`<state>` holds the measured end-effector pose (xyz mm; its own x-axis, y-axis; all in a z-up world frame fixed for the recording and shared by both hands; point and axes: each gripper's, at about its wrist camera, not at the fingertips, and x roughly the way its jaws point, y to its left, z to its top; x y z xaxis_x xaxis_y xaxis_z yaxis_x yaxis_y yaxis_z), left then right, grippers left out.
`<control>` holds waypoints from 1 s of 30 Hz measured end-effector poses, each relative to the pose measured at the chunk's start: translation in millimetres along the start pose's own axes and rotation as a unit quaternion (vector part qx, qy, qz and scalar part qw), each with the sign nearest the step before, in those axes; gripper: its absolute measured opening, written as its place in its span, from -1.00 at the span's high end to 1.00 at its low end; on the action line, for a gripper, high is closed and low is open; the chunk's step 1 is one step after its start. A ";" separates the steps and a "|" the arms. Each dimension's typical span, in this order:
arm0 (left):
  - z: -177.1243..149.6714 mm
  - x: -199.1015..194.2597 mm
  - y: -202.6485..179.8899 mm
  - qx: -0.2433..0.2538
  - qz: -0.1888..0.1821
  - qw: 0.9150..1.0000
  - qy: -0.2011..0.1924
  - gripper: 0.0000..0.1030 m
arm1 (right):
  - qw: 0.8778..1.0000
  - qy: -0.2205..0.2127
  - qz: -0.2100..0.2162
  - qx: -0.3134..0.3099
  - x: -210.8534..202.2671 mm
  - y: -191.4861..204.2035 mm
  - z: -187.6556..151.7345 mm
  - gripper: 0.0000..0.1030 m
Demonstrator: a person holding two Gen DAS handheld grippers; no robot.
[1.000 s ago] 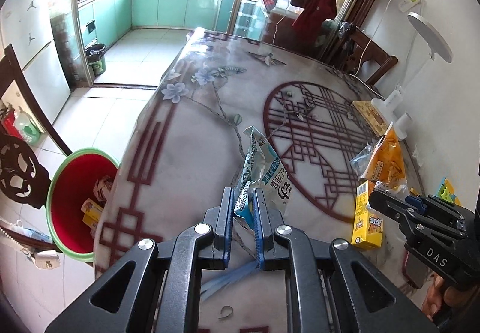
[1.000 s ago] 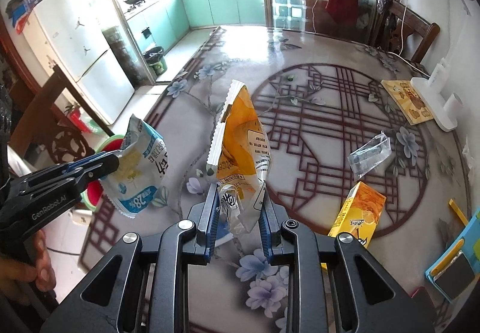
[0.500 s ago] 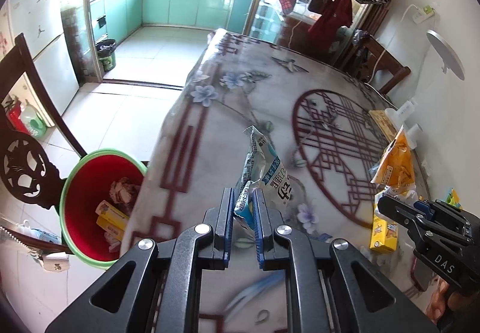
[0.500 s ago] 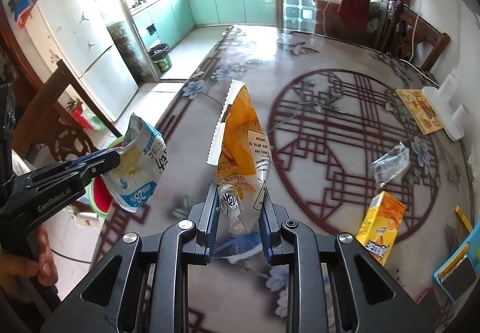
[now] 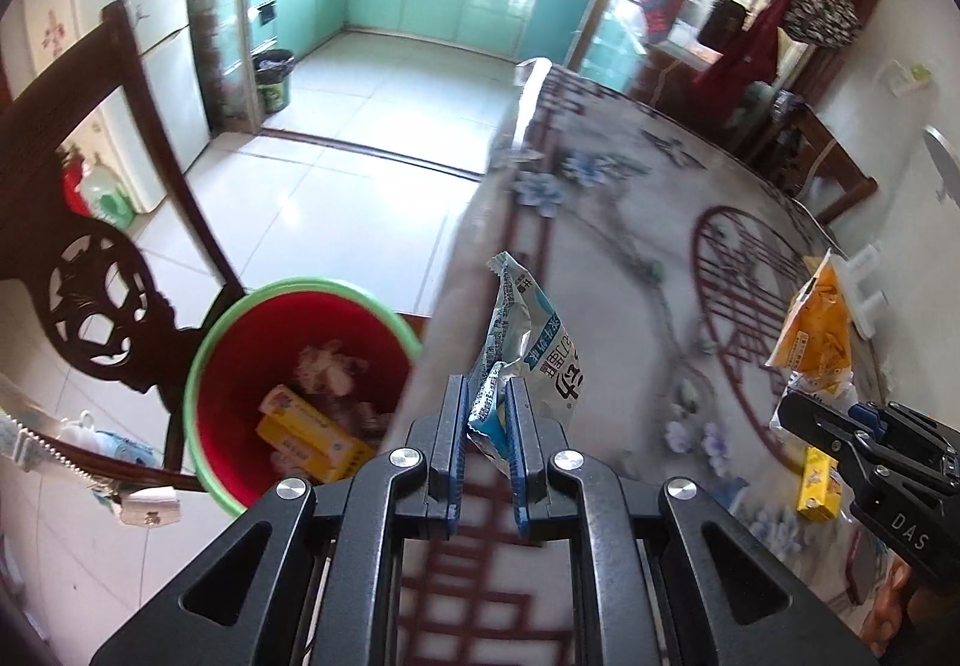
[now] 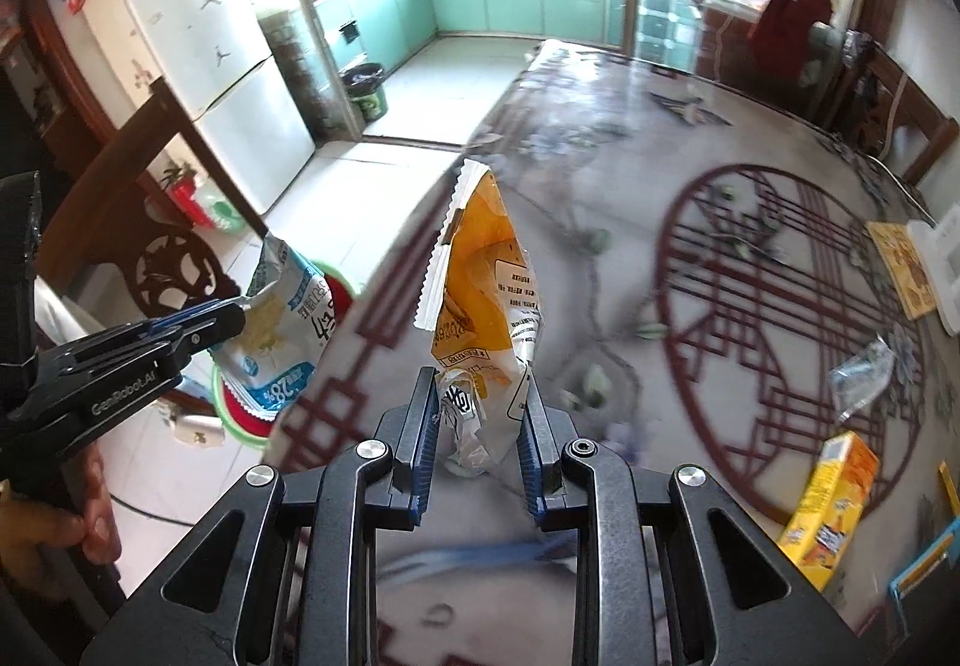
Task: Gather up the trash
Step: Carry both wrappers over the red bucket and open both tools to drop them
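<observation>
Left gripper [image 5: 486, 414]: fingers closed tight on the lower corner of a blue-and-white snack wrapper [image 5: 528, 336]. The wrapper stands up from the fingers, crumpled, top edge torn open. It's held in the air over the near-left edge of the table [image 5: 630, 306], just beside the bin.

Right gripper [image 6: 477, 426]: fingers clamped on the crinkled bottom of an orange snack bag [image 6: 486, 288], with only a narrow gap between them, filled by the foil. The bag points up, serrated white seam on its left side, held clear of the table surface [image 6: 630, 222].

Cross views: in the right wrist view the left gripper [image 6: 234, 315] shows at the left with the blue-and-white wrapper [image 6: 282, 336] hanging in front of the bin's green rim [image 6: 240, 423]. In the left wrist view the right gripper [image 5: 798, 417] sits at the far right with the orange bag [image 5: 816, 330] sticking up from it.

Red bin with green rim [image 5: 222, 330] is on the floor at the table's left edge, next to a dark carved wooden chair [image 5: 90, 294]. Inside: yellow cartons [image 5: 306, 426] and some crumpled pale wrappers [image 5: 330, 366].

On the table: a yellow juice carton [image 6: 831, 510] at near right and a clear plastic wrapper [image 6: 861, 375] beyond it, apart from each other. The same carton [image 5: 817, 486] is partly hidden behind the right gripper in the left view.

Both views are motion-blurred on the table pattern.
</observation>
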<state>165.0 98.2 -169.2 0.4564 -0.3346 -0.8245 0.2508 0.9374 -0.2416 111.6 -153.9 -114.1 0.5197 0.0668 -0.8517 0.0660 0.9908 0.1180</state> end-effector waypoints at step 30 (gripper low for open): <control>22.0 40.0 150.6 -0.076 0.050 0.995 0.040 0.80 | 0.992 0.065 0.047 -0.097 85.2 130.7 44.4 0.55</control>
<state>239.9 223.9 -227.3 0.4011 -0.2358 -0.8851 0.0732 0.9714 -0.2257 202.3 -23.9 -148.5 0.4011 0.1623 -0.9016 -0.1500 0.9825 0.1101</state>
